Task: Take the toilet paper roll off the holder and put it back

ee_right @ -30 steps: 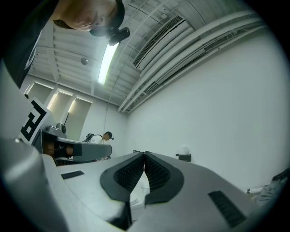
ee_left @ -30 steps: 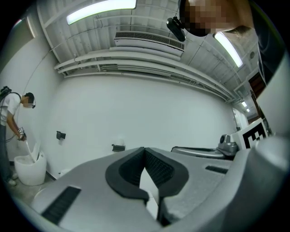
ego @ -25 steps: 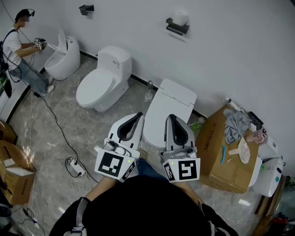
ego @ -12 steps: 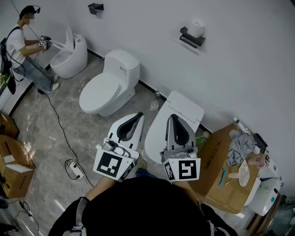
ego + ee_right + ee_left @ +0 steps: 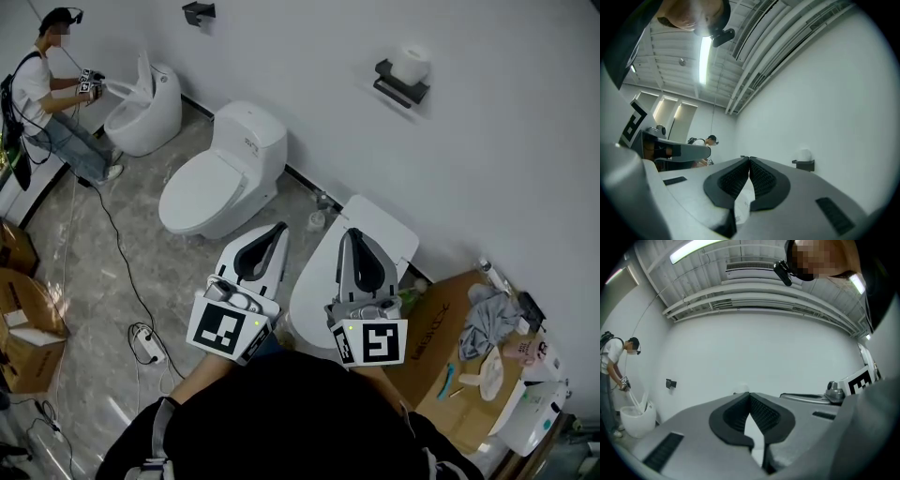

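A white toilet paper roll [image 5: 412, 64] sits on a black wall holder [image 5: 401, 87], high on the white wall at the upper right of the head view. Both grippers are held low in front of me, far short of it and pointing toward the wall. My left gripper [image 5: 279, 228] is shut with nothing in it, its tips [image 5: 749, 394] meeting. My right gripper [image 5: 350, 232] is shut and empty too. In the right gripper view the roll [image 5: 805, 154] on its holder [image 5: 805, 164] lies to the right of the closed jaw tips [image 5: 749, 158].
A closed white toilet [image 5: 352, 253] stands right beneath the grippers, a second toilet [image 5: 220, 173] to its left and a third [image 5: 145, 98] farther off where a person [image 5: 37, 94] works. A cardboard box [image 5: 455, 342] with clutter stands at right. A power strip and cable [image 5: 150, 339] lie on the floor.
The head view has shifted: roll and holder now sit further right and lower in the picture. Both grippers stay shut and sit slightly lower in it.
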Demonstrator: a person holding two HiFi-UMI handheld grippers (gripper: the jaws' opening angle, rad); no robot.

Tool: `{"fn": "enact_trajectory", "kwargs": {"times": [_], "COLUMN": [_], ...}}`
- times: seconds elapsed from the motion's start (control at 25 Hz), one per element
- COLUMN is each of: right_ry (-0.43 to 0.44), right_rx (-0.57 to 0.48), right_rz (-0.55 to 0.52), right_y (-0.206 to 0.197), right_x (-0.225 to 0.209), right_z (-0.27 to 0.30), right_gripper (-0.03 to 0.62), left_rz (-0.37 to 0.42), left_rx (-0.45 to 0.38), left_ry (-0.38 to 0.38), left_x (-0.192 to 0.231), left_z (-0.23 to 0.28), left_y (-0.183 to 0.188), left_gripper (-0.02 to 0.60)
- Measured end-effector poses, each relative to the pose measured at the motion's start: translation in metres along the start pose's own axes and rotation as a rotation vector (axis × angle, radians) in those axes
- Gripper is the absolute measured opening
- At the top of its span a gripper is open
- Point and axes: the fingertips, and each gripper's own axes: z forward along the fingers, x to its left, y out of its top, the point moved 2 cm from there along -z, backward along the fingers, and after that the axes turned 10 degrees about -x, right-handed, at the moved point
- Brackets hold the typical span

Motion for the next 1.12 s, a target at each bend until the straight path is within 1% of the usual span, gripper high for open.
{"fn": "enact_trajectory", "kwargs": {"times": [0.04,0.12,0.32,0.36,0.44,0.48,0.6,0.8,1.12], "right_ry": [0.002,0.006,-0.008,-0.014,-0.033,-0.046,-0.091,-0.153,-0.305], "right_rx": [0.001,0.002,0.007,0.007,0.003,0.001,-0.001,-0.005,0.013], "right_rz": [0.001,0.003,0.003,0.002,-0.001,-0.002,-0.004,-0.027,-0.065], "right_y": [-0.002,-0.004,-0.012,-0.014,-0.020,-0.023,-0.033,-0.043,-0.062], "right_x": [-0.002,-0.004,-0.015,-0.018,-0.023,-0.026,-0.033,-0.045,-0.073], "right_z": [0.003,0.008,0.023,0.027,0.036,0.041,0.061,0.102,0.159], "right_gripper": [0.023,0.023,0.023,0.023,0.023,0.023,0.023,0.023,0.023], "left_rz": [-0.002,-0.001,0.000,-0.008,-0.032,-0.041,-0.046,-0.055,-0.092], "left_rx": [-0.001,0.040,0.051,0.049,0.013,0.014,0.087,0.082,0.098], "left_ry": [0.001,0.011,-0.017,-0.024,-0.052,-0.064,-0.079,-0.155,-0.297], "left_x": [0.001,0.004,0.012,0.015,0.020,0.024,0.044,0.080,0.125], "left_z": [0.003,0.007,0.027,0.031,0.043,0.050,0.068,0.111,0.185], "left_y": [-0.001,-0.006,-0.016,-0.019,-0.021,-0.023,-0.036,-0.041,-0.055], "left_gripper": [0.003,0.003,0.003,0.003,0.003,0.003,0.003,0.003,0.003]}}
